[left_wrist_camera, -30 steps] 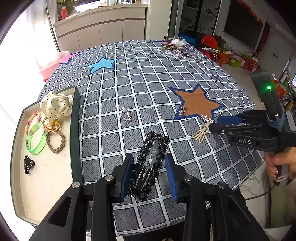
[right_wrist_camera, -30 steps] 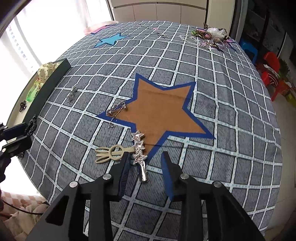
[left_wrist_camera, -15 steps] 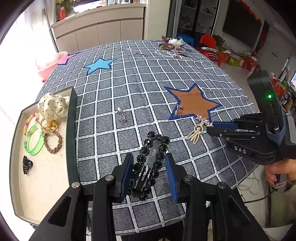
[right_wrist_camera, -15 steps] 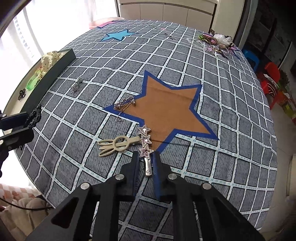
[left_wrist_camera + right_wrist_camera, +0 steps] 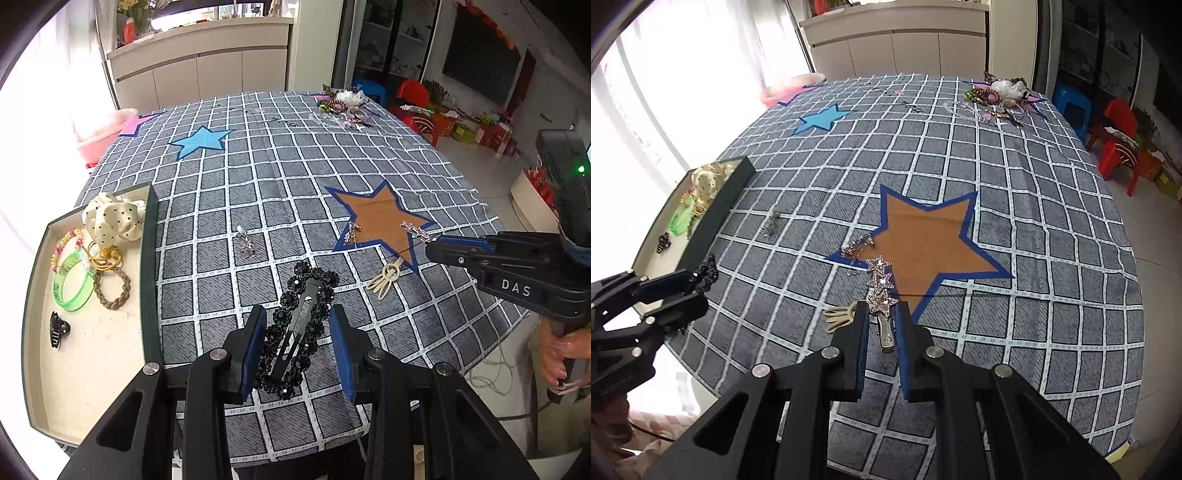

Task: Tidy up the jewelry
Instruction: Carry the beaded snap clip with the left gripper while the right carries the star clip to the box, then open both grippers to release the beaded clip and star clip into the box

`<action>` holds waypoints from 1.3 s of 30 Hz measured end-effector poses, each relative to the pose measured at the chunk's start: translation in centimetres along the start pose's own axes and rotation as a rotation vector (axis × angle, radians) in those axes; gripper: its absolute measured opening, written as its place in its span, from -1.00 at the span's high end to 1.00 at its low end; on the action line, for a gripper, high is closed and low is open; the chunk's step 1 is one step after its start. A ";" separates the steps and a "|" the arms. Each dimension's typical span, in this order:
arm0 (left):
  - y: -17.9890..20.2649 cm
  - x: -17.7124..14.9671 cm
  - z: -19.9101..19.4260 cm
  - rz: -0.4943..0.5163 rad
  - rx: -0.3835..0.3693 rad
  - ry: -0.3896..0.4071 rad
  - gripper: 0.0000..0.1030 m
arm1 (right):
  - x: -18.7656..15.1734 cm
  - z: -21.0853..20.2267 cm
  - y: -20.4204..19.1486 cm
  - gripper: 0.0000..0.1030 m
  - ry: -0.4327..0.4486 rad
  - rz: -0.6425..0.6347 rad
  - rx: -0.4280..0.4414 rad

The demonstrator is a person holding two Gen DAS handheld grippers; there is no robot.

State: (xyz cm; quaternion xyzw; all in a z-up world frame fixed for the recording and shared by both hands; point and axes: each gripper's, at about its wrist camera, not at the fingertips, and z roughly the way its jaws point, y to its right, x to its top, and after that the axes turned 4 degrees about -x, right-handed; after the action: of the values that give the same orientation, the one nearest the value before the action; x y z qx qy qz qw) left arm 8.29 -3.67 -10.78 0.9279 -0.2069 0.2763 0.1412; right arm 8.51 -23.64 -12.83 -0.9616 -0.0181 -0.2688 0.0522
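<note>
My left gripper (image 5: 298, 345) is shut on a black beaded hair clip (image 5: 301, 326) and holds it above the table's near edge, right of the beige tray (image 5: 96, 373). My right gripper (image 5: 882, 325) is shut on a silver star hair clip (image 5: 881, 286) and holds it lifted over the near tip of the brown star patch (image 5: 923, 240). The star clip also shows in the left wrist view (image 5: 415, 229). A cream comb clip (image 5: 840, 315), a silver brooch (image 5: 857, 245) and a small silver earring (image 5: 771, 223) lie on the checked cloth.
The tray holds a dotted scrunchie (image 5: 110, 218), a green bangle (image 5: 74, 286), a braided hair tie (image 5: 112, 286), a beaded bracelet (image 5: 64, 242) and a small black claw clip (image 5: 58, 328). A jewelry pile (image 5: 343, 105) lies at the far edge. A pink basin (image 5: 101, 134) stands far left.
My right gripper closed on the star clip and lifted it off the cloth. My left gripper rose and drew back a little with the black clip.
</note>
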 end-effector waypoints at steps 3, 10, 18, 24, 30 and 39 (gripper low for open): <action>-0.4 0.0 -0.8 -0.009 0.004 0.016 0.16 | 0.4 -0.9 -0.9 0.71 0.016 -0.001 0.028; -2.5 -0.2 -2.8 -0.042 0.032 0.057 0.16 | 1.9 -3.1 -4.8 0.71 0.066 -0.058 0.078; -6.6 -1.5 -4.9 -0.102 0.086 0.087 0.16 | 3.7 -4.0 -11.3 0.71 0.082 -0.148 0.142; -10.4 -2.9 -5.8 -0.161 0.118 0.093 0.16 | 4.8 -3.0 -16.4 0.71 0.069 -0.216 0.179; -14.7 -4.8 -6.1 -0.222 0.157 0.082 0.16 | 5.4 -1.2 -21.1 0.71 0.029 -0.271 0.216; -20.4 -7.3 -5.2 -0.321 0.190 0.016 0.16 | 5.0 3.0 -26.9 0.71 -0.066 -0.359 0.245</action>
State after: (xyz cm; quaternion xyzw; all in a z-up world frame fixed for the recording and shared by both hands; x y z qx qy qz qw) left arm 9.82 18.38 -13.78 0.9558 -0.0278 0.2761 0.0971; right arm 12.63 3.41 -10.35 -0.9378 -0.2231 -0.2380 0.1193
